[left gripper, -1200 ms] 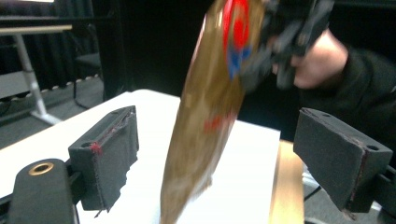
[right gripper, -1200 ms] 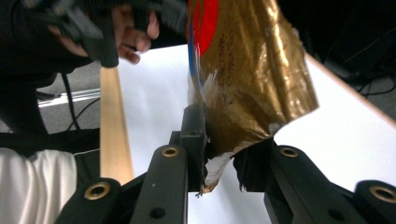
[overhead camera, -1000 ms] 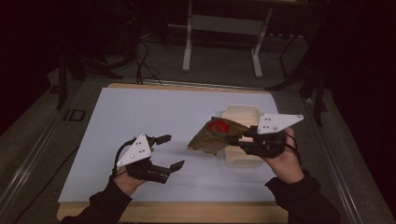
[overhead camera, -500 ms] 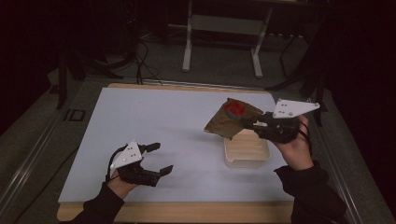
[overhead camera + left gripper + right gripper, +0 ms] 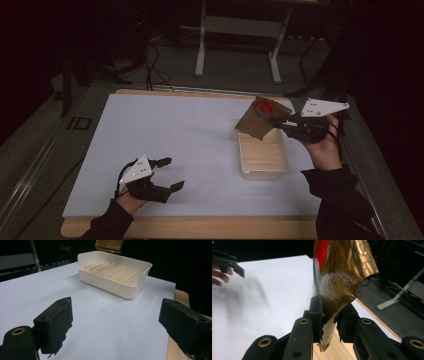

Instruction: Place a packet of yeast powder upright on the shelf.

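A gold foil wrapper (image 5: 260,117) with a red patch hangs in the air above the far end of a cream ribbed tray (image 5: 263,152), and my right gripper (image 5: 283,123) is shut on its edge. In the right gripper view the crumpled wrapper (image 5: 342,272) rises between the two closed jaws. My left gripper (image 5: 170,174) stands open near the table's front left, low over the white sheet, with nothing between its pads (image 5: 56,322). From it the tray (image 5: 113,272) lies ahead, with the wrapper's lower edge (image 5: 109,245) above it.
The white sheet (image 5: 165,135) covers a wooden tabletop (image 5: 200,227) whose edge shows at the front. A metal stand (image 5: 237,37) and cables stand on the dark floor behind the table. Open sheet lies between the left gripper and the tray.
My right gripper has carried the wrapper to the right and farther back, uncovering the tray. My left gripper has sunk toward the front left of the sheet, still open.
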Motion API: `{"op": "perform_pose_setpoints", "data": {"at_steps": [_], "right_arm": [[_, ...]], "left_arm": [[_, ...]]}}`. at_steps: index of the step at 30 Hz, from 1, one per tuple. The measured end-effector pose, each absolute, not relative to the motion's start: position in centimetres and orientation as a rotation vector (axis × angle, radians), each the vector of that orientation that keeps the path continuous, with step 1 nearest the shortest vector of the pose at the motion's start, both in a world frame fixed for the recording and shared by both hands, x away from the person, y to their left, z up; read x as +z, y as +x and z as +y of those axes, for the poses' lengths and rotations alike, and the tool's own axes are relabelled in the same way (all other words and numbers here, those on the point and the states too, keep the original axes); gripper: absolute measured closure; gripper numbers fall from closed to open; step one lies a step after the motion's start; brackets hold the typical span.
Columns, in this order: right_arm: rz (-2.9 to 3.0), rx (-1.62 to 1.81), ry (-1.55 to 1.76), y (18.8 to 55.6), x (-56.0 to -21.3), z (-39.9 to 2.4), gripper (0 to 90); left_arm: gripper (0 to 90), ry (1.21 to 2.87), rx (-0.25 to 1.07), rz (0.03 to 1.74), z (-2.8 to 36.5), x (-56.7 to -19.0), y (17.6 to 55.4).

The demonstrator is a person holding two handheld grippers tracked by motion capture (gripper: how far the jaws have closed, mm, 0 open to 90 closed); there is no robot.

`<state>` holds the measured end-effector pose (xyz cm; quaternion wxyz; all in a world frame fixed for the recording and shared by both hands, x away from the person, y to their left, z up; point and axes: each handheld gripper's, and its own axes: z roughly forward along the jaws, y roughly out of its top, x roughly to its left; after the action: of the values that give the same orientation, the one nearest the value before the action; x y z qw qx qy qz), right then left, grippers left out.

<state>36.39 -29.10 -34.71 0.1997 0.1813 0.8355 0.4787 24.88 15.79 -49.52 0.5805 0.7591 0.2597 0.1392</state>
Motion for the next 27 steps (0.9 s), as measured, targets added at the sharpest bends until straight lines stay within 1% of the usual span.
{"op": "perform_pose_setpoints", "data": {"at_steps": [13,27], "right_arm": [[2.396,1.207,0.534,39.3,-36.3,-30.1,76.3],[2.466,1.04,0.497,41.1,-37.9,-28.7,76.4]], "left_arm": [[12.8,1.77,0.313,0.613,15.9,-49.7,24.9],[12.8,1.742,0.307,0.64,16.3,-49.6,25.0]]}}
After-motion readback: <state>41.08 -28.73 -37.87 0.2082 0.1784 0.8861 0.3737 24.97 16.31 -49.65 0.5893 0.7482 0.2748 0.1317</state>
